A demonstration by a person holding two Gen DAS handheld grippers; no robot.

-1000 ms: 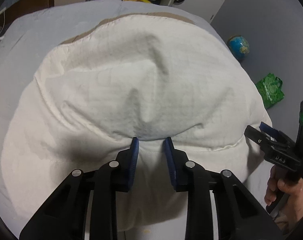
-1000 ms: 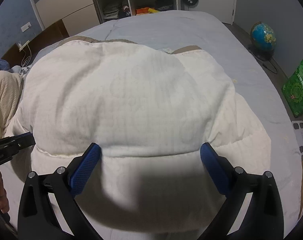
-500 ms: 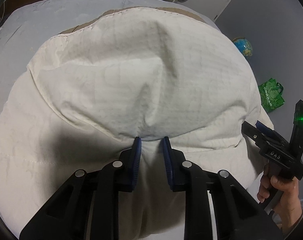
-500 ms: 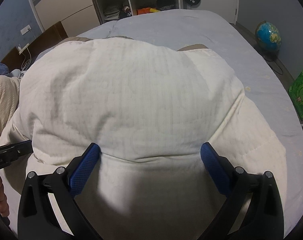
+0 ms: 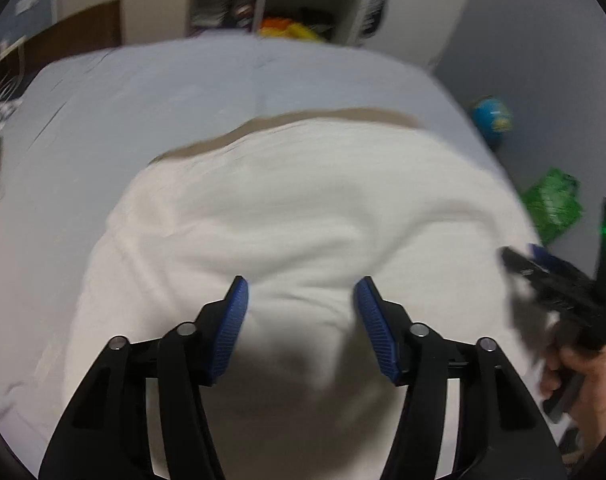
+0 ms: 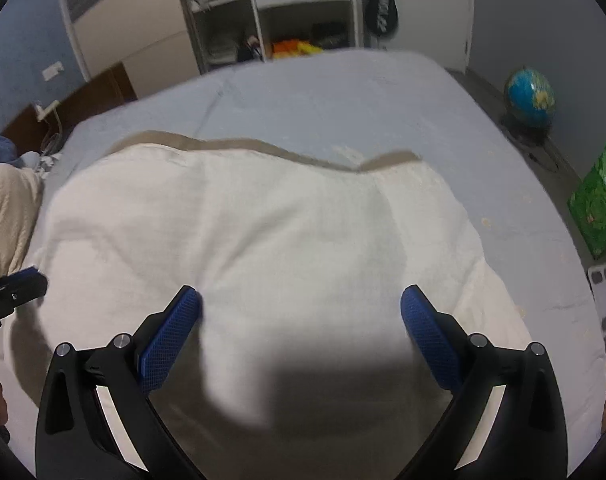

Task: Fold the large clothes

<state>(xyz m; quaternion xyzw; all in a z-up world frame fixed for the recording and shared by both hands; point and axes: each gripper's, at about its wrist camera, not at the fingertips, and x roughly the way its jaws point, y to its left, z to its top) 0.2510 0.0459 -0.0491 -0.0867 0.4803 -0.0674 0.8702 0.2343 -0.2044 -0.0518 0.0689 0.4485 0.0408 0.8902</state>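
Cream garment point(image 5: 303, 208) lies folded on the bed point(image 6: 343, 92), tan edge at far side. Left claw point(image 5: 301, 300) released, jaws apart above fabric. Right claw point(image 6: 301, 304) released, jaws spread wide, gripping nothing.

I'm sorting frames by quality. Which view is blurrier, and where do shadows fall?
Left wrist view: motion-smeared throughout, with a dark shadow on the cream garment between the open left gripper fingers. Right wrist view: sharper, with a broad shadow on the garment below the right gripper.

The left gripper point(image 5: 301, 300) has opened, releasing the cream garment point(image 5: 303, 208).
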